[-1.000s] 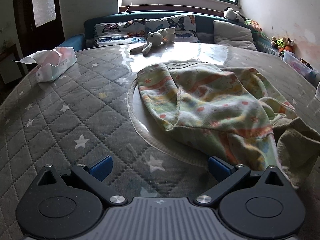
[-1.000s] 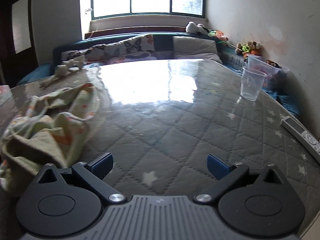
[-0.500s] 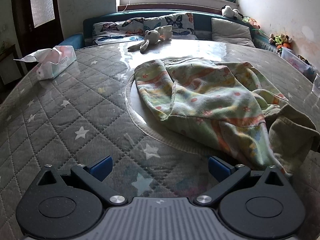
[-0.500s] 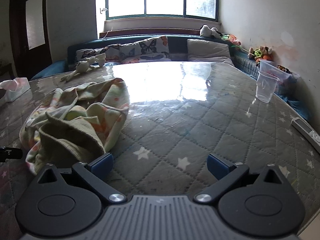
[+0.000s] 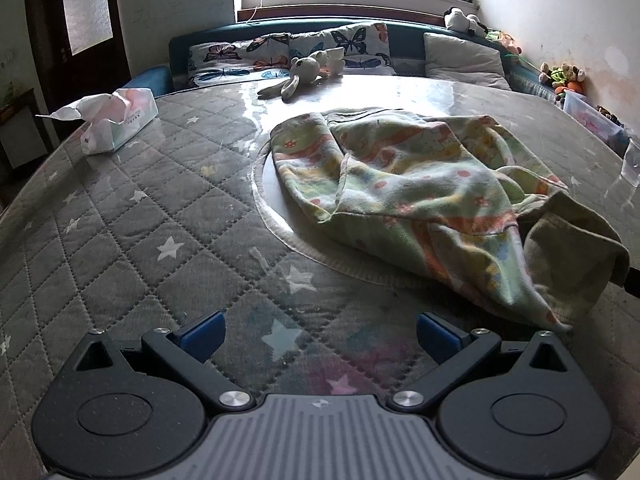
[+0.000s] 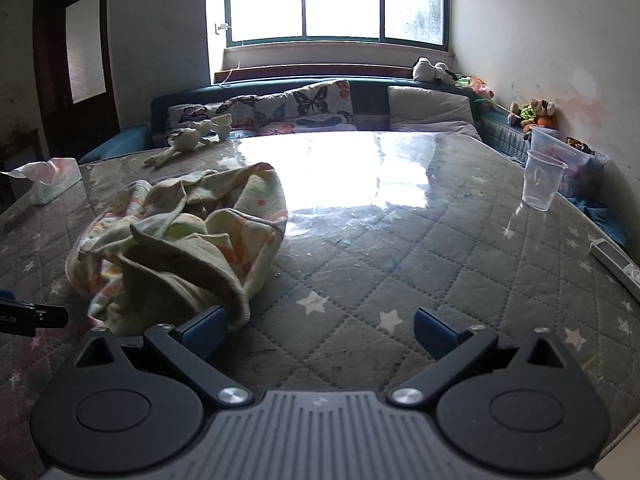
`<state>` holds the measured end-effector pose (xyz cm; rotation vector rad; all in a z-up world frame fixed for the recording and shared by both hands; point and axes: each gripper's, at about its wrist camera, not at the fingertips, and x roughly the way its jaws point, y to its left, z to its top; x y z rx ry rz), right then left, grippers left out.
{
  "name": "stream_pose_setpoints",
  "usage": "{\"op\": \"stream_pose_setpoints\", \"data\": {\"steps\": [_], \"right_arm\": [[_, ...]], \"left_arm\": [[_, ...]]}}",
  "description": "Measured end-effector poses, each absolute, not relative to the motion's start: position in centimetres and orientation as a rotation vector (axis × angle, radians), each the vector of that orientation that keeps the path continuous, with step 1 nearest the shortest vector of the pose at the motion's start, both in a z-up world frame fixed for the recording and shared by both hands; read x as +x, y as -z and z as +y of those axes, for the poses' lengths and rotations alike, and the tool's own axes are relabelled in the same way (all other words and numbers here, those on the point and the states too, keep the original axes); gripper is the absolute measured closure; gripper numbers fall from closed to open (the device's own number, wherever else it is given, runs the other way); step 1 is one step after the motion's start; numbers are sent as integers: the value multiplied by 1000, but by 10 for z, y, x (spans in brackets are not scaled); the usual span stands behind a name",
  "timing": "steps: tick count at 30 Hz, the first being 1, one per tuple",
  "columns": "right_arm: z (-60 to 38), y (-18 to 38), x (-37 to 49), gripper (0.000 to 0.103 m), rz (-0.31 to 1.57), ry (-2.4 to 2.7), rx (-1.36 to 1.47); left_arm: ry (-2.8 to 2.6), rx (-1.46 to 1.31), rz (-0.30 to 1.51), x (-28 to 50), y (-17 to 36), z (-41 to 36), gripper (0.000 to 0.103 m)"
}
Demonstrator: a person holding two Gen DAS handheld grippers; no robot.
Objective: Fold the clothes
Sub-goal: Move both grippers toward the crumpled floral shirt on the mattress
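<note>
Daylight from the blown-out window [image 6: 336, 0] glares off the tabletop [image 6: 360, 176]; fisheye edges darken.

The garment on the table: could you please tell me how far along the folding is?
Nothing looks folded: the garment lies crumpled on the table. Nothing is in hand either; the left tongs and right tongs are open and empty, the right one's finger close to the cloth's near edge. Grasping, spreading flat and every fold remain.
</note>
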<state>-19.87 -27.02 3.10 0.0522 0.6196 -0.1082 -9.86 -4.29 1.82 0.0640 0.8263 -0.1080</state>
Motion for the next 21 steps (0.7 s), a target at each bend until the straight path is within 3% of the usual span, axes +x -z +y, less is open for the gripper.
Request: {"op": "stream_pose_setpoints", "data": {"steps": [21], "right_arm": [[-266,-44,-181,5,627,103,27]], "left_arm": [[142,59,835,-85,-29,-50,0]]}}
